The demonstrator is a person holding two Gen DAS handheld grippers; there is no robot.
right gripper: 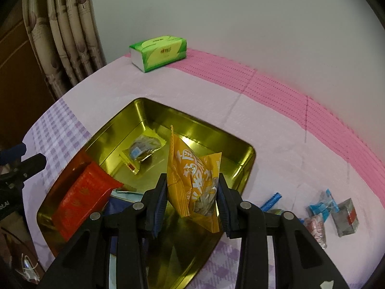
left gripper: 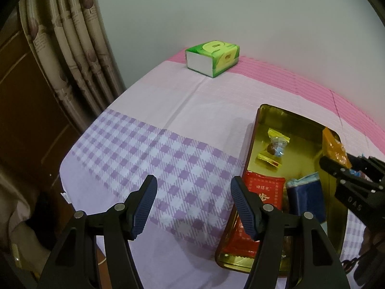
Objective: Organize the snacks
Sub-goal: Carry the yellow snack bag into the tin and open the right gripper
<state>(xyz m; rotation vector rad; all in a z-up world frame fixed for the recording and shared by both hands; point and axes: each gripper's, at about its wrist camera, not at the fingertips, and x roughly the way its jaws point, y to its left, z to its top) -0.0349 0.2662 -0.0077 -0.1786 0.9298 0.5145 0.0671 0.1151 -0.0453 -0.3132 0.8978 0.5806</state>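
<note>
Gold metal is the material of the open tin (right gripper: 192, 130) that lies on the tabletop (left gripper: 192, 101), which is covered by a cloth with lilac checks, a pale band and a pink band. At the far left hangs a beige curtain (left gripper: 72, 48), and near the wall stands a green tissue pack (left gripper: 213, 57).

The left tool (left gripper: 193, 204) hovers over the checked cloth just beside the left wall of the tin; its blue pads stand wide apart and nothing is between them.

Inside the tin, from left to right, lie a red packet (right gripper: 81, 192) with gold print, a clear candy wrapper with yellow ends (left gripper: 276, 147), and a dark blue packet (left gripper: 305, 195) with something light blue on its top edge. The right tool (right gripper: 192, 200) is above the near right part of the tin and clamps an orange packet (right gripper: 192, 168) upright, one pad on each side; a clear window in the packet shows pale seeds.

Only the right wrist view shows the cloth to the right of the tin. There lie a blue stick wrapper (right gripper: 272, 200), a blue-ended candy (right gripper: 322, 207), a pinkish candy (right gripper: 315, 226) and a grey packet (right gripper: 344, 216), all outside the tin. Only the left wrist view shows the whole dark blue packet.
</note>
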